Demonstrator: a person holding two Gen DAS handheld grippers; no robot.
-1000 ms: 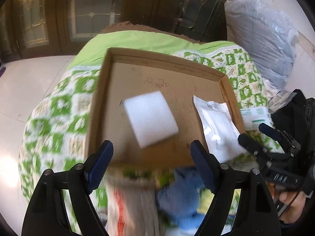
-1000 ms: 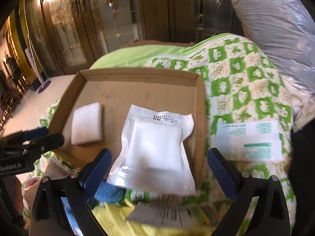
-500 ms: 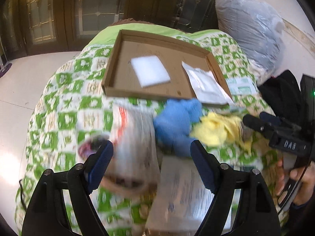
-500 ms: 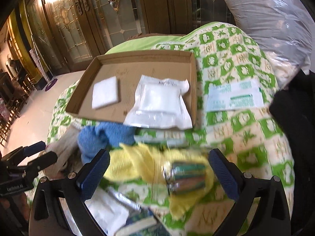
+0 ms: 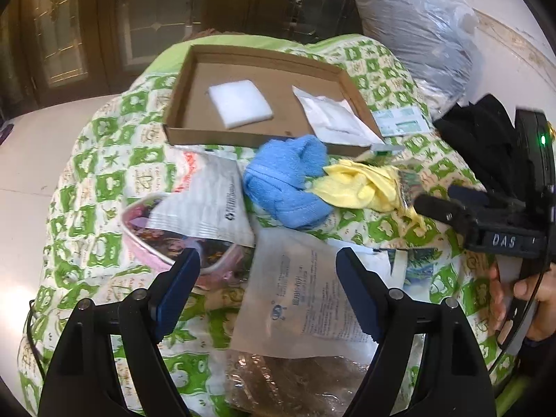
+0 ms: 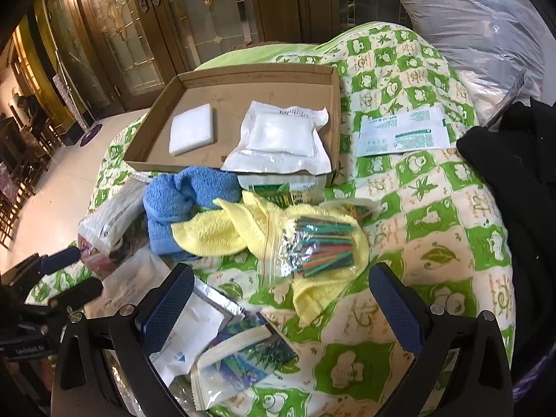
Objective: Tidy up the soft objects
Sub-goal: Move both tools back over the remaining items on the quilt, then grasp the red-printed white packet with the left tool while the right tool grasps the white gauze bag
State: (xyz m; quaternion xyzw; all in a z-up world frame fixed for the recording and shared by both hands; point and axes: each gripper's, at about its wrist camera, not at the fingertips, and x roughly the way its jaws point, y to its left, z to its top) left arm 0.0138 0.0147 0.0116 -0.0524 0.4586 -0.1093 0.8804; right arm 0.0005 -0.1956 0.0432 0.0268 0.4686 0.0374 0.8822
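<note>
1. Bottom of the left wrist view is a mess: a crinkly brownish plastic bag [image 5: 295, 382] is cut off by the frame edge and half buried under a translucent printed pouch [image 5: 305, 299], so its contents can't be made out. A pinkish container [image 5: 156, 236] is tucked under a white bag with grey print [image 5: 208, 205], only partly seen.
2. The left gripper [image 5: 267, 285] is seen with jaws wide apart and nothing between them, hanging over that pouch. The right gripper [image 6: 278, 305] is spread open and empty too, above some foil-edged sachets [image 6: 215, 333].
3. Soft stuff: a blue towel [image 5: 285, 180] is bunched just in front of the cardboard tray [image 5: 180, 80], touching a yellow cloth [image 5: 361, 187] beside it. Inside the tray a white foam pad [image 5: 239, 104] and a sealed white gauze packet [image 5: 333, 121] are lying, the packet hanging over the near wall.
4. Only the right wrist view shows a zip bag of coloured sticks [image 6: 316, 246] resting on the yellow cloth, plus a green-labelled container [image 6: 281, 187] wedged between towel and tray. In the left view that bag is just a blurry sliver.
5. Only the left view shows a hand [image 5: 521, 305] gripping the right gripper's handle.
6. Everything is laid on a green-and-cream checked quilt [image 6: 434, 208]. A big clear plastic sack [image 6: 479, 24], dark wooden glass-panelled doors [image 6: 146, 34] and pale floor tiles are seen behind; a green-printed flat packet [image 6: 403, 132] lies right of the tray.
</note>
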